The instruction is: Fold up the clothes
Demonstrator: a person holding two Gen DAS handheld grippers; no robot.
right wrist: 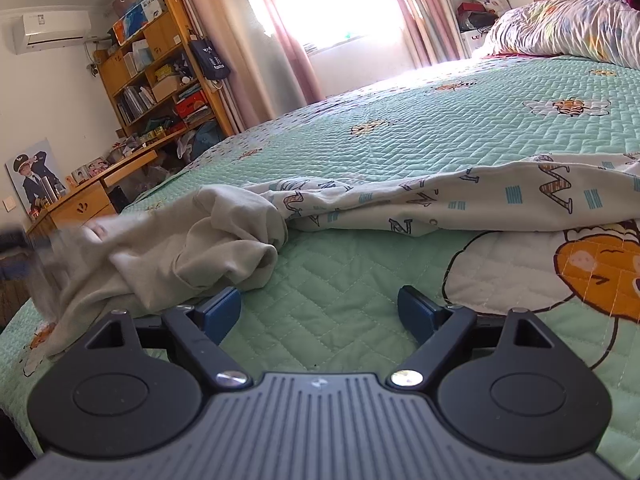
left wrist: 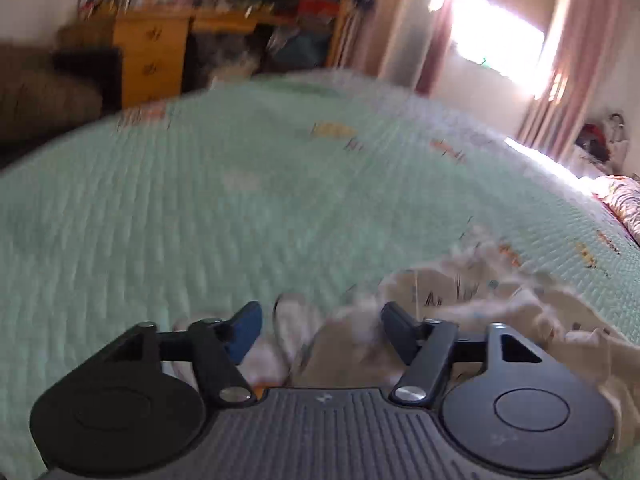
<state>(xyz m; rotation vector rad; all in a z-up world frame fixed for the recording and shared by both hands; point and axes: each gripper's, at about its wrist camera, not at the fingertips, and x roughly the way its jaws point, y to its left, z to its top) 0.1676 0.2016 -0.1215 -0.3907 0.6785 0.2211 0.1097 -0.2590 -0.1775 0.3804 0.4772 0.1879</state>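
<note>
A: We see a big bed with a green quilt (right wrist: 360, 184) first. It has bees and flowers sewn on it.

B: Yes, and our clothes lie on it. We see a white garment with letters (right wrist: 460, 200) spread flat across the quilt, toward the right.

A: Next to it, on the left, we see a plain cream garment (right wrist: 192, 256), all bunched up. The two touch in the middle.

B: Our right gripper (right wrist: 320, 312) sits low over the quilt. Its jaws stand wide apart, and only bare quilt shows between them. The left blue pad (right wrist: 222, 312) is just beside the edge of the cream one.

A: Our left gripper (left wrist: 320, 332) view is blurry. The jaws stand about half open. We see crumpled pale cloth (left wrist: 312, 340) lying between the fingers, but the pads are not pressing on it.
</note>
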